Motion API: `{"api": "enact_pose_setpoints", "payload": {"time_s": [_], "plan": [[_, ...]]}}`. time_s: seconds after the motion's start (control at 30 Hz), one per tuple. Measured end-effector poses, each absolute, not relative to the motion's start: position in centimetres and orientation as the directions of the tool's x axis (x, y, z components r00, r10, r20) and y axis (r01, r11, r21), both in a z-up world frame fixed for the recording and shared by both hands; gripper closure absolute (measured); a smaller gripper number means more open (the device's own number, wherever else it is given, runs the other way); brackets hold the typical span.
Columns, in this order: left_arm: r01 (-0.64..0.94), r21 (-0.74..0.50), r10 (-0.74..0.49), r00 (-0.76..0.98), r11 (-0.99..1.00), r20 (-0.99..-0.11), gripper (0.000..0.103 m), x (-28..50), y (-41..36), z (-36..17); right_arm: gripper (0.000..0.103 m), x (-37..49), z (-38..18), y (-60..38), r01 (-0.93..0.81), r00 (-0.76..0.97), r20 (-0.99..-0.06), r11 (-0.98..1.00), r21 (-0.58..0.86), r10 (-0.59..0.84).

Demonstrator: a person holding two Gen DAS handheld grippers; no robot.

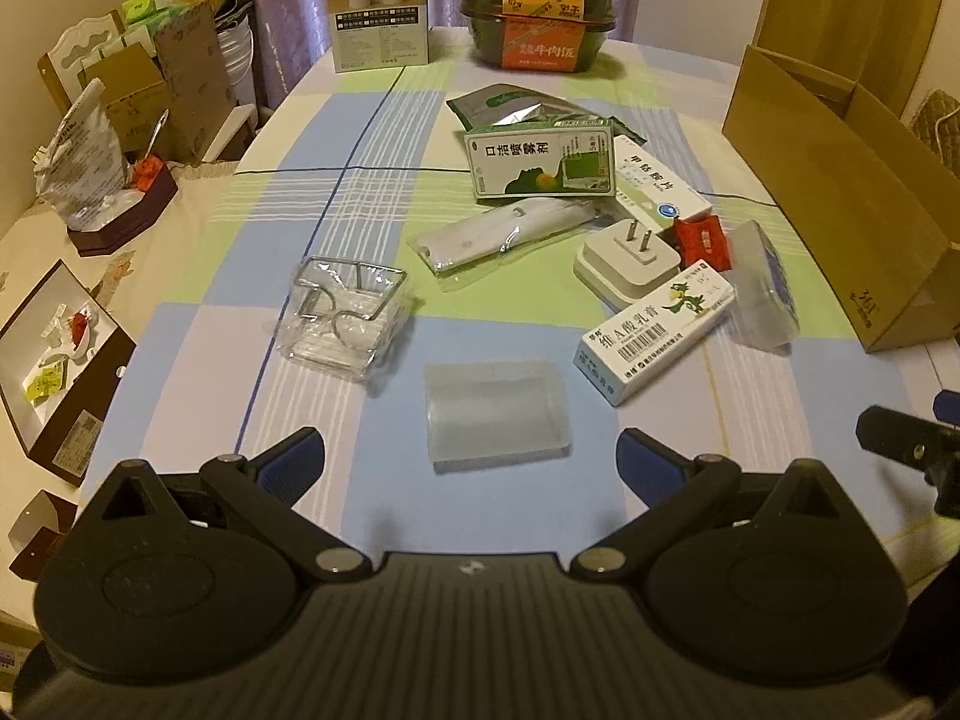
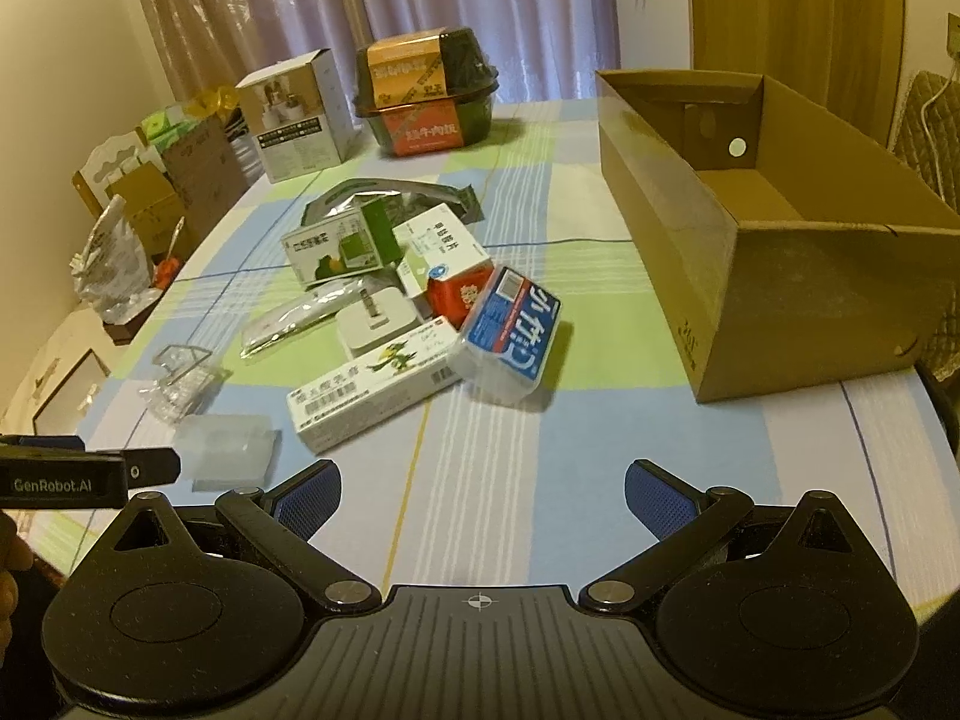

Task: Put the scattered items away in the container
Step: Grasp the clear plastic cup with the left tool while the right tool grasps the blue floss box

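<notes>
An open cardboard box (image 2: pixel 774 252) stands empty at the table's right; its side (image 1: pixel 840 204) shows in the left wrist view. Scattered items lie mid-table: a frosted plastic case (image 1: pixel 495 414) (image 2: pixel 225 447), a clear packet with a wire clip (image 1: pixel 345 315), a white ointment carton (image 1: pixel 654 336) (image 2: pixel 375 390), a white plug (image 1: pixel 627 258), a blue-labelled tissue pack (image 2: pixel 510 336), a green-and-white spray box (image 1: pixel 540 162) and a bagged white tool (image 1: pixel 504 234). My left gripper (image 1: pixel 471 462) is open just short of the frosted case. My right gripper (image 2: pixel 483 492) is open over bare cloth.
A dark meal bowl (image 1: pixel 540 6) and a white product box (image 1: pixel 378 6) stand at the table's far end. Boxes, a bag and a chair (image 1: pixel 120 114) crowd the left side. The checked tablecloth (image 2: pixel 540 450) covers the table.
</notes>
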State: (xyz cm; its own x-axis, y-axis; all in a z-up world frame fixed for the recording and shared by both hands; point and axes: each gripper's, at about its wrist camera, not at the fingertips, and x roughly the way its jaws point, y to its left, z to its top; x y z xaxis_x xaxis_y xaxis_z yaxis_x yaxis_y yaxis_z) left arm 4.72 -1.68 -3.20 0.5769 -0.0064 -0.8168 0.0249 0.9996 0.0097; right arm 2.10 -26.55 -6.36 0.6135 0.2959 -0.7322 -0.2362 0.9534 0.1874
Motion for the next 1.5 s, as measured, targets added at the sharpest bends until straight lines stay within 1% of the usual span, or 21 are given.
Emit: {"api": "enact_pose_setpoints", "payload": {"time_s": [0.17,0.4,0.6,0.67,0.73,0.8,0.83,0.87,0.93,1.07,1.2,1.47,1.5], "plan": [[0.016,0.026,0.012,0.566,1.0,-0.824,0.001,6.3,-2.3,-5.1,0.0,4.2,-7.3,-27.1,-0.199,0.601,-0.744,0.956,0.215,0.292],[-0.018,0.029,0.034,0.544,0.999,-0.839,0.002,8.1,-2.6,-7.9,0.0,6.2,-8.7,-27.0,-0.206,0.581,-0.758,0.954,0.216,0.297],[-0.025,0.025,0.035,0.543,0.999,-0.839,0.008,9.4,-2.6,-8.9,0.0,7.5,-9.2,-26.5,-0.209,0.582,-0.752,0.951,0.229,0.309],[-0.021,0.021,0.029,0.533,1.0,-0.846,0.016,9.8,-2.6,-9.3,0.0,8.0,-9.3,-26.3,-0.206,0.583,-0.751,0.951,0.231,0.309],[-0.019,0.019,0.025,0.527,1.0,-0.85,0.021,9.9,-2.6,-9.6,0.0,8.4,-9.4,-26.1,-0.202,0.585,-0.751,0.952,0.231,0.306],[-0.011,0.015,0.018,0.522,1.0,-0.852,0.024,9.8,-2.6,-9.7,0.0,8.9,-9.6,-26.0,-0.195,0.586,-0.751,0.953,0.233,0.304],[-0.005,0.014,0.014,0.522,1.0,-0.853,0.031,9.8,-2.6,-9.7,0.0,9.2,-9.7,-26.0,-0.191,0.585,-0.752,0.952,0.238,0.305],[0.0,0.018,0.015,0.521,1.0,-0.853,0.034,9.7,-2.7,-9.8,0.0,9.5,-9.8,-26.0,-0.186,0.584,-0.752,0.952,0.244,0.307],[0.0,0.018,0.015,0.526,1.0,-0.85,0.035,9.6,-2.6,-9.7,0.0,10.2,-10.0,-26.1,-0.169,0.583,-0.752,0.951,0.259,0.308],[0.008,-0.024,-0.025,0.526,1.0,-0.85,0.035,9.4,-2.4,-9.5,0.0,11.8,-10.6,-26.4,-0.123,0.583,-0.748,0.945,0.302,0.315],[0.029,-0.029,-0.04,0.537,0.999,-0.842,0.035,9.4,-2.8,-9.1,0.0,13.1,-11.4,-26.6,-0.082,0.579,-0.75,0.938,0.338,0.321],[0.031,-0.041,-0.052,0.543,0.999,-0.838,0.035,9.4,-3.0,-8.8,0.0,14.4,-11.9,-26.2,-0.062,0.595,-0.745,0.941,0.334,0.303],[0.031,-0.044,-0.054,0.544,0.999,-0.838,0.035,9.4,-3.0,-8.7,0.003,14.5,-11.9,-26.3,-0.052,0.598,-0.743,0.94,0.338,0.3]]}}
